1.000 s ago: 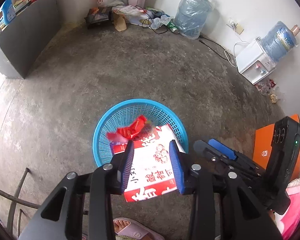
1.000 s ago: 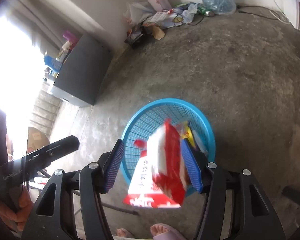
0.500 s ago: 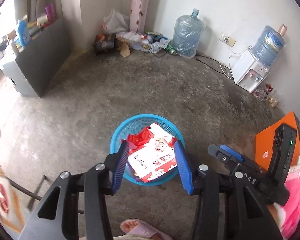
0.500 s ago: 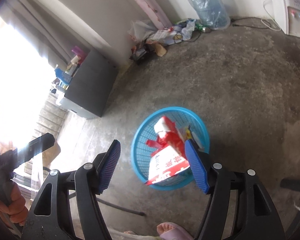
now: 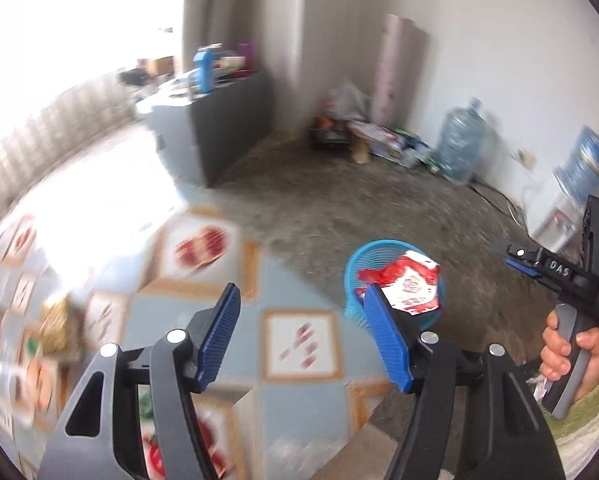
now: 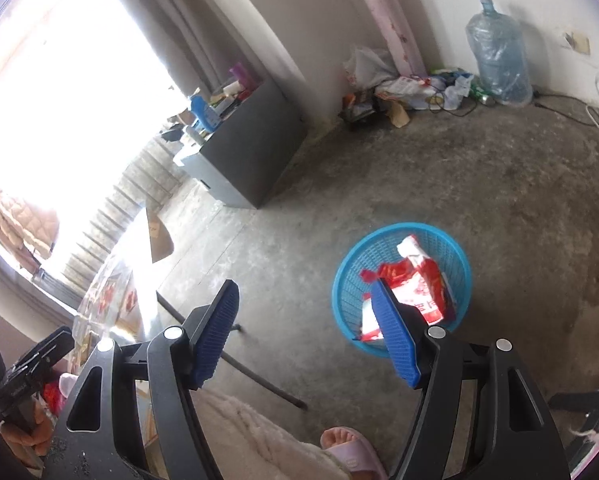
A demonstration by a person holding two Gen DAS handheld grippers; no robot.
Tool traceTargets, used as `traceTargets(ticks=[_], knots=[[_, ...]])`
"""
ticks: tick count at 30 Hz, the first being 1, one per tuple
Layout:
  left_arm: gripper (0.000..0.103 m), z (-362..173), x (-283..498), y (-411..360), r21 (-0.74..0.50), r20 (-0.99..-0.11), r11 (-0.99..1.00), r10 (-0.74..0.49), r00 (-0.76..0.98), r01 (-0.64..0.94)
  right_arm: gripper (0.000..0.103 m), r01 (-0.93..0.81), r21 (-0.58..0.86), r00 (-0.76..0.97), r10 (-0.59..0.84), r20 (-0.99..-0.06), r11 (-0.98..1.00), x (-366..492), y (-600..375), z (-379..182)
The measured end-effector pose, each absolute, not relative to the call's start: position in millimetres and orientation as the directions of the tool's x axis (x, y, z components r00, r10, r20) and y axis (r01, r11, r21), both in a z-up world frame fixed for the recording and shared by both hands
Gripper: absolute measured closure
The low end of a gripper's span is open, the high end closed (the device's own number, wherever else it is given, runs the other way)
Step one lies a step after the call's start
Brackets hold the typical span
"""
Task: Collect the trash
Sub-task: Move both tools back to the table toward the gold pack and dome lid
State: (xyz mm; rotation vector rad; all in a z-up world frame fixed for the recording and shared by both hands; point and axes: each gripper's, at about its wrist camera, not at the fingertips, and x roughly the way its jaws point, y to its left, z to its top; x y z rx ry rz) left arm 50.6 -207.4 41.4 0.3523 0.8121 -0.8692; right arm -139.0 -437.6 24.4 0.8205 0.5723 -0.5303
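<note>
A blue mesh basket stands on the concrete floor and shows in the left wrist view too. Red and white snack bags lie in it, also seen in the left wrist view. My left gripper is open and empty, raised over a patterned tablecloth, with the basket to its right. My right gripper is open and empty, high above the floor, left of the basket. The right tool also shows at the right of the left wrist view, held in a hand.
A dark grey cabinet stands by the bright window. A pile of bags and a large water bottle sit at the far wall. A water dispenser stands at right. A table edge, a metal bar and a slippered foot are near.
Both grippers have let go of the red and white bags, which now lie in the basket. Both have risen and swung left; the left one is now over the table.
</note>
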Motion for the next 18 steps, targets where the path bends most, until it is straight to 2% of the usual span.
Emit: traceTargets(ticks=[10, 18], knots=[[0.04, 48, 68, -56, -0.065, -0.685, 0.829, -0.441, 0.58, 0.555, 0.038, 0.506, 0.493, 0.752, -0.082, -0.654, 0.707, -84, -392, 44], [0.04, 65, 85, 22, -0.068, -0.569, 0.912, -0.369, 0.735, 0.405, 0.038, 0.366, 0.483, 0.764, 0.04, -0.644, 0.795, -32, -343, 68]])
